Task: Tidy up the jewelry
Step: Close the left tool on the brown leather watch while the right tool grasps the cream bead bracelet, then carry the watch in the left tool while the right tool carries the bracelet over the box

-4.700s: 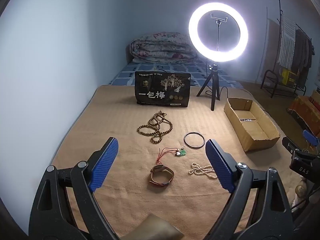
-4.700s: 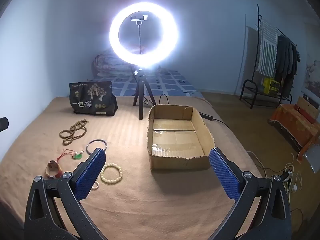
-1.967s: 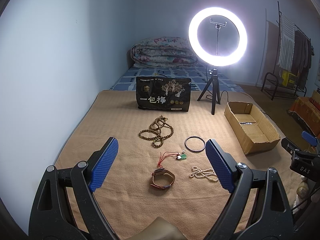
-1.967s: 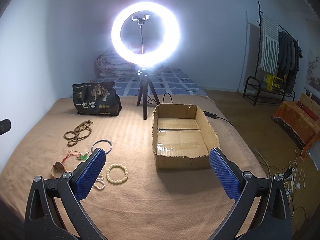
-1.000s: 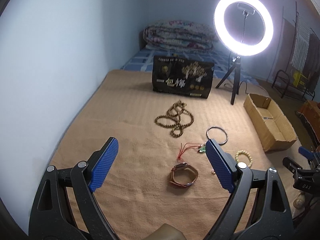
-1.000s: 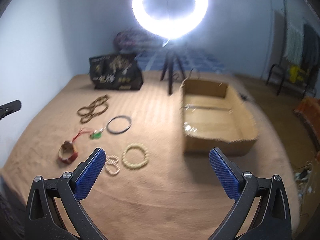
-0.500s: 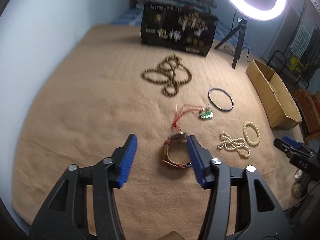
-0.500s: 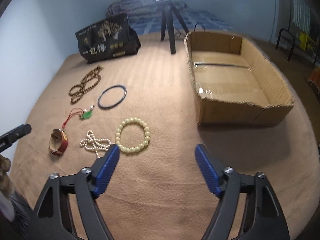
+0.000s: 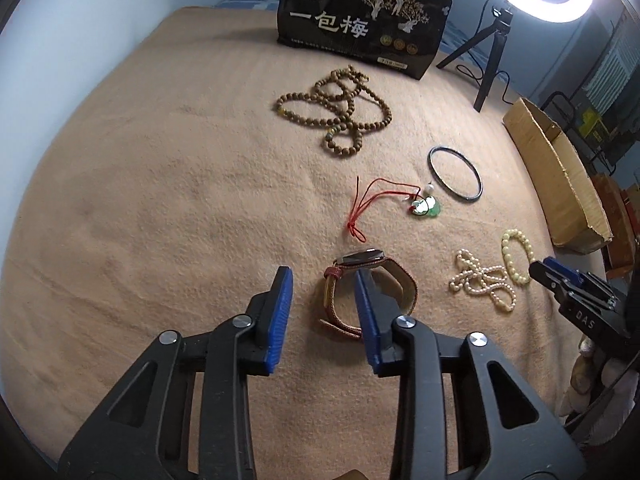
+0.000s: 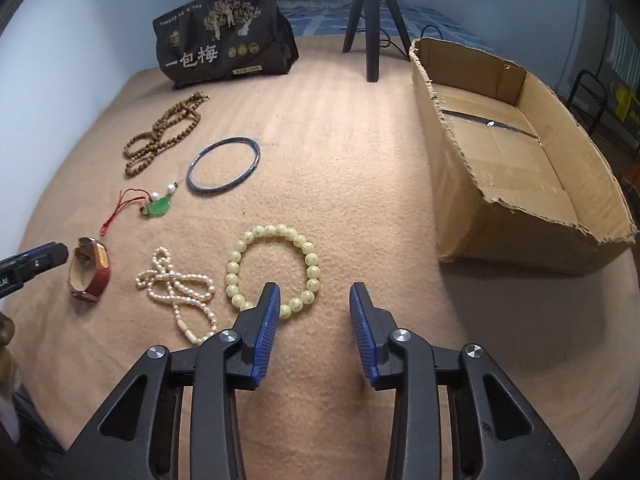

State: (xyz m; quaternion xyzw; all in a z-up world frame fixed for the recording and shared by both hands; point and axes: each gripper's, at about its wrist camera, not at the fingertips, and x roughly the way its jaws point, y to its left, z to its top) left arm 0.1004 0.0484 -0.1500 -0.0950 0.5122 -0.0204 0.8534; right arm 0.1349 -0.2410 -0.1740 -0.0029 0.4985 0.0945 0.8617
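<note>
Tan blanket (image 9: 168, 184) carries the jewelry, with bare cloth left of the left tool (image 9: 322, 304). That tool is low and part open, its right finger inside the red-strapped watch (image 9: 372, 270). Likewise part open, the right tool (image 10: 314, 320) has its left fingertip beside the pale green bracelet (image 10: 272, 270); the cardboard box (image 10: 524, 160) sits ahead to its right.

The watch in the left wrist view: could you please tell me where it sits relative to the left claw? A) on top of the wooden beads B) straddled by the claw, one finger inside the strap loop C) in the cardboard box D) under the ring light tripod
B: the left claw is open, its right finger sits inside the loop of the watch on the blanket, the other outside the strap.
</note>
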